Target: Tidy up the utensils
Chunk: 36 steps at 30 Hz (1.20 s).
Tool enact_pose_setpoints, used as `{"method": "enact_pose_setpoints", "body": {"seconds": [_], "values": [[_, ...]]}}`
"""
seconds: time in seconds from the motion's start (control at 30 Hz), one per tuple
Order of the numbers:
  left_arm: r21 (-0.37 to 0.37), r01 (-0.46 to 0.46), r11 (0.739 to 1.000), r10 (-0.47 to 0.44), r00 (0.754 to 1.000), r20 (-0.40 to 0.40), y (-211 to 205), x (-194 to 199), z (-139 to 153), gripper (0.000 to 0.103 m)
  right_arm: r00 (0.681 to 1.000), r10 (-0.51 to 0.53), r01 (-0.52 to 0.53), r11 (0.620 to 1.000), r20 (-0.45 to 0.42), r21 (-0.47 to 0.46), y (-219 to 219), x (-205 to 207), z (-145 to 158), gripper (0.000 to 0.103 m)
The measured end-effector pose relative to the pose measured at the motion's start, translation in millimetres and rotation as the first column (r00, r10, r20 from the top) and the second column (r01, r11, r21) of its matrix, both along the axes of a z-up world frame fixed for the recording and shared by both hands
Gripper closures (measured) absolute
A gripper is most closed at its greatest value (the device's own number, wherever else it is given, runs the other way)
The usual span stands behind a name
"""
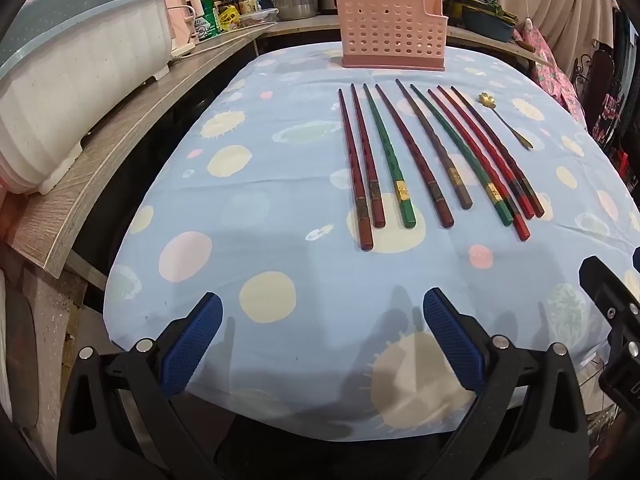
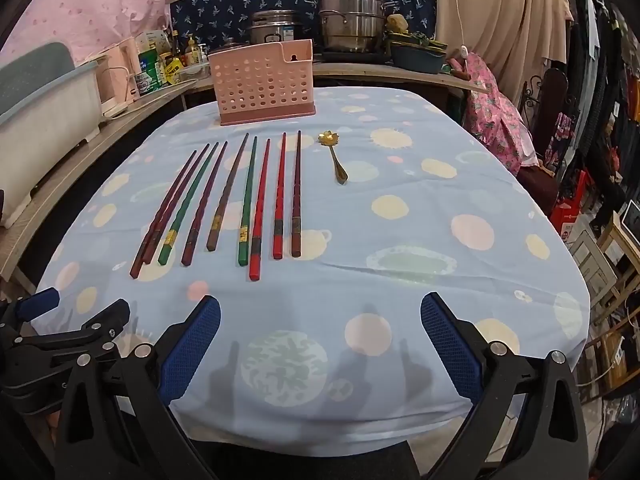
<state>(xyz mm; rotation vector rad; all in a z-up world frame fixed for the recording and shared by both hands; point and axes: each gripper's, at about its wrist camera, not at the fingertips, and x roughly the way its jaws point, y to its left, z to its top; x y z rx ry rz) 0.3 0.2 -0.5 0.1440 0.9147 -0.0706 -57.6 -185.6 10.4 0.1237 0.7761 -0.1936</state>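
Several red, green and brown chopsticks [image 1: 436,156] [image 2: 224,204] lie side by side on the blue spotted tablecloth [image 1: 280,216] [image 2: 420,240]. A small gold spoon [image 1: 505,125] [image 2: 335,157] rests to their right. Behind them stands a pink perforated utensil holder [image 1: 390,32] [image 2: 264,84], upright. My left gripper [image 1: 322,310] hovers open over the near table edge, nothing between its fingers. My right gripper [image 2: 320,312] is likewise open and holds nothing, well short of the chopsticks. In the right wrist view the left gripper's fingers [image 2: 40,304] show at the lower left.
A wooden shelf [image 1: 120,140] runs along the left with a white and teal dish rack [image 1: 72,80] [image 2: 40,112]. Steel pots [image 2: 352,20], bottles and a pink kettle [image 1: 186,12] sit behind the table. A chair draped in pink cloth [image 2: 496,116] stands at the right.
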Motion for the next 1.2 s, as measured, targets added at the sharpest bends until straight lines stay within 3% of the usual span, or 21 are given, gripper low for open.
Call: {"method": "enact_pose_setpoints", "body": {"seconds": [1.2], "values": [[-0.002, -0.004, 1.0, 0.004, 1.0, 0.008, -1, -3, 7, 0.007, 1.0, 0.003, -0.003, 1.0, 0.002, 0.005, 1, 0, 1, 0.007]]}}
